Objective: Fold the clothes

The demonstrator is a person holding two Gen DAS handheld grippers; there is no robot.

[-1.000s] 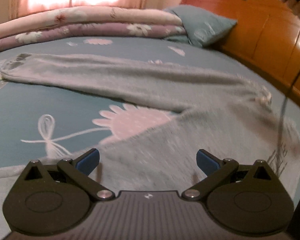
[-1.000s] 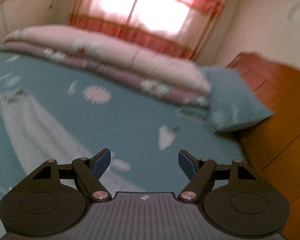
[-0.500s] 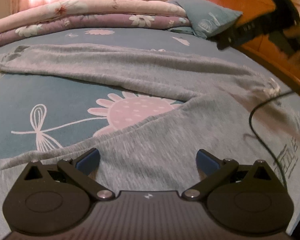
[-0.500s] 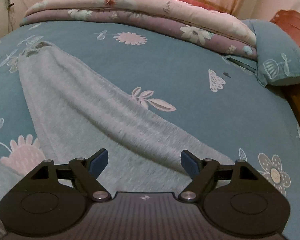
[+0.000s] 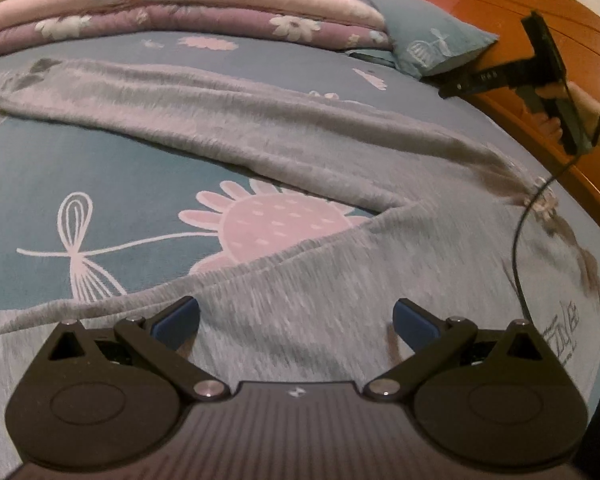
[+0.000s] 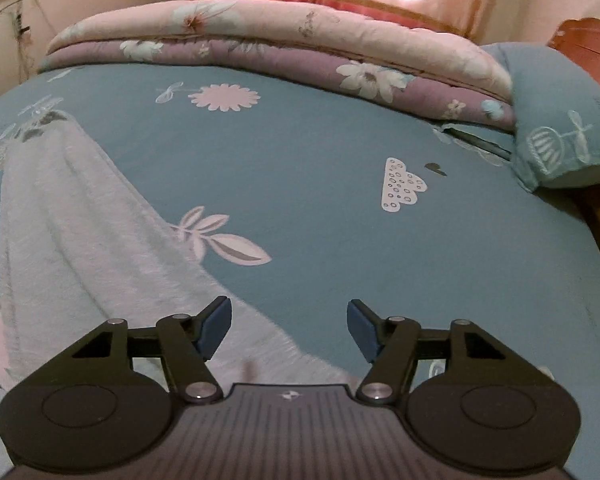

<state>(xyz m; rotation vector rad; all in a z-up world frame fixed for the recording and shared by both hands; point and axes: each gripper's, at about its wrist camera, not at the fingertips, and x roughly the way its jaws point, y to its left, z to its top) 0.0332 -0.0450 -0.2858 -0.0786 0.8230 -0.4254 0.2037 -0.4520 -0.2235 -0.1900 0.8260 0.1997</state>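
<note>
Beneath left gripper [image 5: 296, 316], jaws wide: fuzzy grey trousers [image 5: 260, 136]; right gripper [image 6: 289, 328] narrowing, empty, over trouser edge.

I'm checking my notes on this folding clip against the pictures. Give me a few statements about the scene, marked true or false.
1. The grey garment lies spread on the blue bedsheet. True.
2. The left gripper is clamped shut on a sleeve. False: its jaws stand apart, pressing on nothing.
3. The folded quilt lies at the bed's far side. True.
4. The right gripper holds the pillow. False: its jaws, which have just been closing, hold nothing; the pillow lies far off.
</note>
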